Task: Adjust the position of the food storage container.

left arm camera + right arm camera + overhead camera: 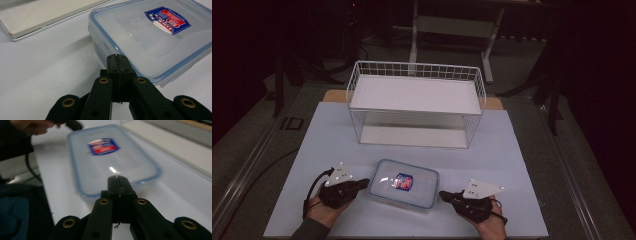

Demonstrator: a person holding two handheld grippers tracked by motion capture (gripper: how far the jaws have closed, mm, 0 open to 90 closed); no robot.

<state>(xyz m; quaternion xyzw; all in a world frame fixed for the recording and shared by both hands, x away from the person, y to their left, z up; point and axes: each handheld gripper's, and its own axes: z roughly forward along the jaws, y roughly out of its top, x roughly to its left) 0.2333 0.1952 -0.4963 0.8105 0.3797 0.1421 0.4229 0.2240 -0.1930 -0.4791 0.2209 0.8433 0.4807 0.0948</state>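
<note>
Two grippers flank one clear plastic container [403,190] that lies flat near the front edge of the white table [512,165], with its blue-rimmed lid on and a red and blue label [403,181] on top. Your left gripper [363,183] comes at the container's left end; in the left gripper view its jaws are clenched together with nothing between them, and their tips sit just at the container's near edge [125,62], close to a corner, though you cannot tell from that view whether they touch it. Your right gripper [444,194] points at the opposite end, and in the high view its tips lie just beside the container's right edge. In the right gripper view, its jaws are likewise pressed shut on nothing, their tips right in front of the short end of the container [110,165], which looks blurred there; your other hand [37,126] shows at the far end of the box. Neither pair of jaws grips the container. Behind it, well apart and toward the far side of the table, stands a white wire rack [412,70] with two shelves, its lower shelf level with the table.
</note>
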